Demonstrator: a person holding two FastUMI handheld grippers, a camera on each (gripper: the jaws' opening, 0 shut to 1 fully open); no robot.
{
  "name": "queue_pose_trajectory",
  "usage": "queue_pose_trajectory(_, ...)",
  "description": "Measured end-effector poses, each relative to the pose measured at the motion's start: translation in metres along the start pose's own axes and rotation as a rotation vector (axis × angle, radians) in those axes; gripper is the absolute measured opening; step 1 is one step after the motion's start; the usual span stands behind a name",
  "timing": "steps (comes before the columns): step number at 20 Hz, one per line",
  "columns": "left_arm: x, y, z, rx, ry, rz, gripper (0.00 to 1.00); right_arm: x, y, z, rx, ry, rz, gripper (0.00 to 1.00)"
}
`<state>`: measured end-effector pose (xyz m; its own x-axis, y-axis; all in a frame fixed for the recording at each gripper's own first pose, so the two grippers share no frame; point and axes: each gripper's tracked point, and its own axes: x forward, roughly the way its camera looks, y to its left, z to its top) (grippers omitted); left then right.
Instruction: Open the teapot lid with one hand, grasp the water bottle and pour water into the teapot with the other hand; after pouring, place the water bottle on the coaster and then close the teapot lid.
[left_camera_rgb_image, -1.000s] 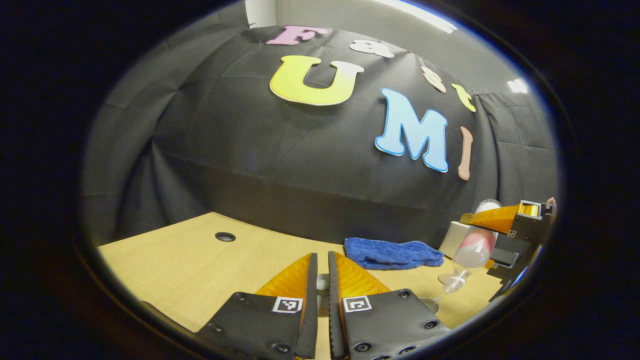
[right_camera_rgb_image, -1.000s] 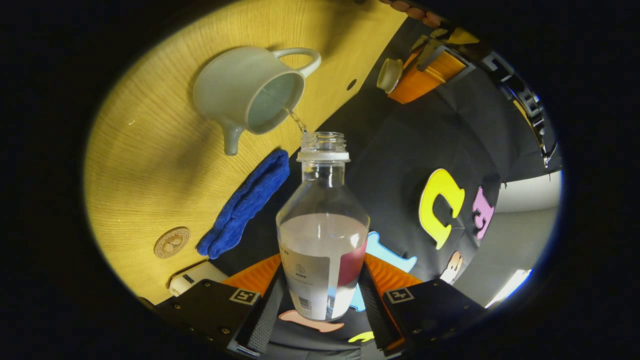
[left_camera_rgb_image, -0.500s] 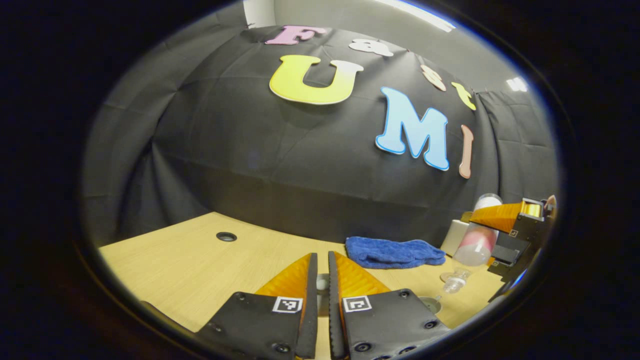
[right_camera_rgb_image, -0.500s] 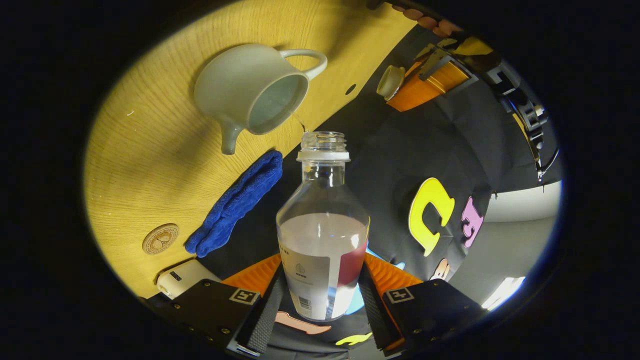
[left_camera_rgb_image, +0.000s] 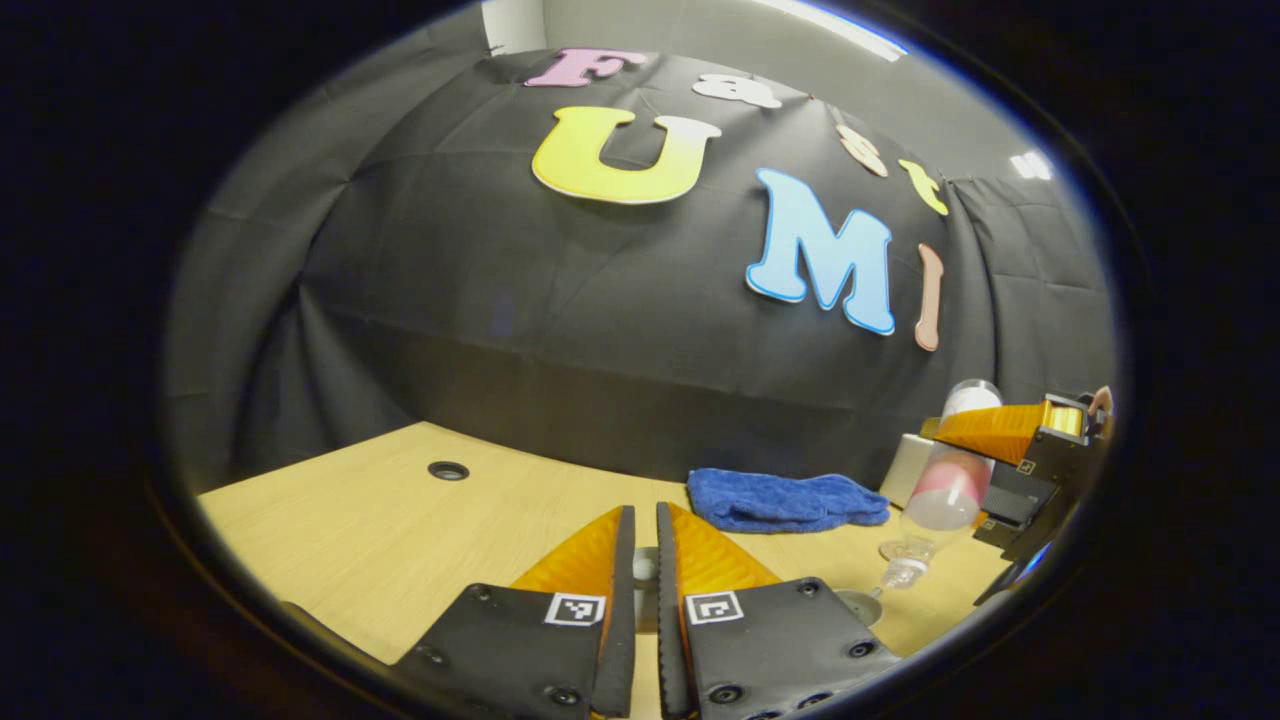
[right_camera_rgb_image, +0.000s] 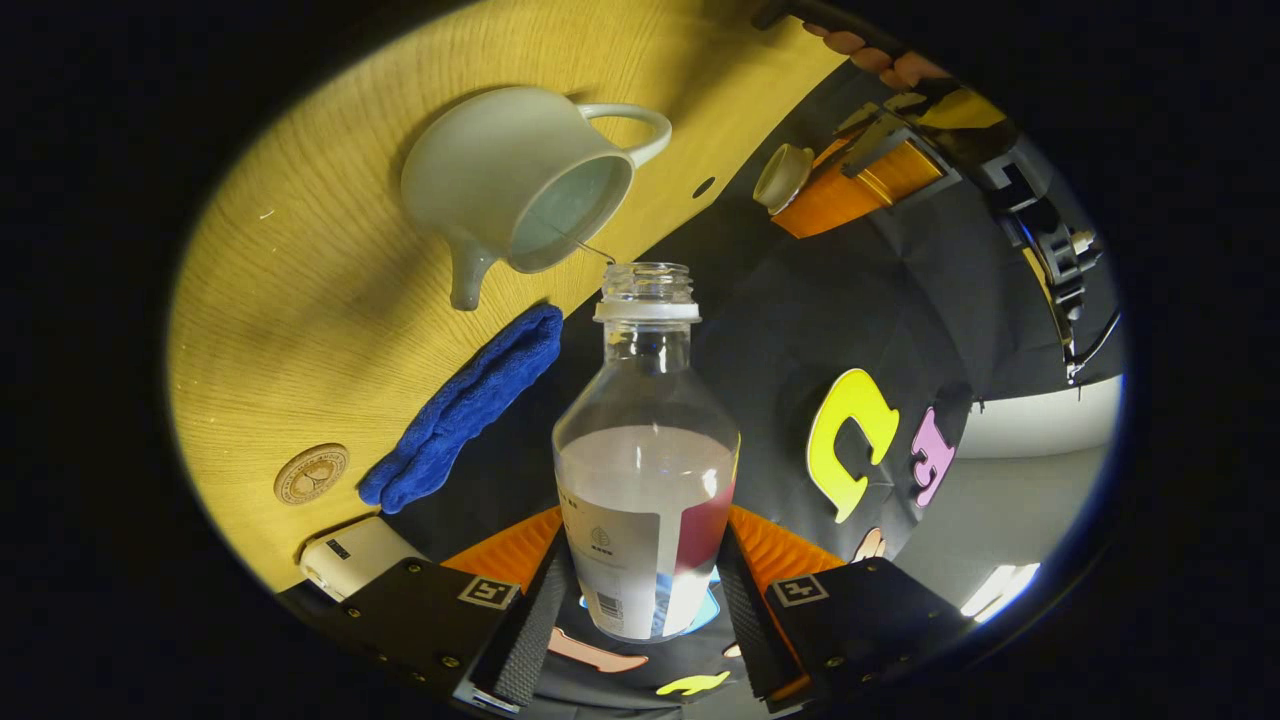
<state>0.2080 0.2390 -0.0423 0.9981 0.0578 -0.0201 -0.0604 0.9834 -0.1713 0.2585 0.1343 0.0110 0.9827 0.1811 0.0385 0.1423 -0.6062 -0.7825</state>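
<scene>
In the right gripper view my right gripper (right_camera_rgb_image: 645, 560) is shut on a clear water bottle (right_camera_rgb_image: 645, 480), about half full, uncapped and tipped toward the pale teapot (right_camera_rgb_image: 520, 190). A thin trickle of water (right_camera_rgb_image: 590, 245) runs from the bottle's mouth into the open pot. Farther off, my left gripper (right_camera_rgb_image: 805, 180) holds the teapot lid (right_camera_rgb_image: 783, 178) up, away from the pot. The left gripper view has my left gripper (left_camera_rgb_image: 642, 515) shut on the lid's knob (left_camera_rgb_image: 641, 570). At its right edge the tilted bottle (left_camera_rgb_image: 945, 495) hangs neck-down over the teapot's rim (left_camera_rgb_image: 860, 605).
A round wooden coaster (right_camera_rgb_image: 311, 474) lies on the wooden table (right_camera_rgb_image: 300, 300), next to a folded blue cloth (right_camera_rgb_image: 460, 410) and a white device (right_camera_rgb_image: 350, 555). A cable hole (left_camera_rgb_image: 448, 470) sits in the table's far left part. The black cloth wall stands behind.
The stream from the bottle has thinned to a trickle. The right gripper's view has shifted a little, so the teapot sits slightly further right. The left gripper holds still with the lid.
</scene>
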Motion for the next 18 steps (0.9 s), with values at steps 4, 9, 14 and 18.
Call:
queue_pose_trajectory(4,-0.001,-0.001,0.0,-0.002,0.0,-0.003,0.19,-0.001,0.024,-0.002,0.182,-0.003,0.097,0.77)
queue_pose_trajectory(9,0.0,-0.004,-0.001,-0.003,-0.003,-0.006,0.19,-0.015,0.059,-0.01,0.602,0.032,0.246,0.77)
queue_pose_trajectory(14,-0.003,-0.016,0.002,0.011,-0.022,-0.022,0.19,-0.014,0.091,-0.01,1.004,0.071,0.347,0.77)
queue_pose_trajectory(18,-0.004,-0.032,0.004,0.046,-0.032,-0.041,0.16,-0.01,0.116,-0.02,1.28,0.116,0.405,0.77)
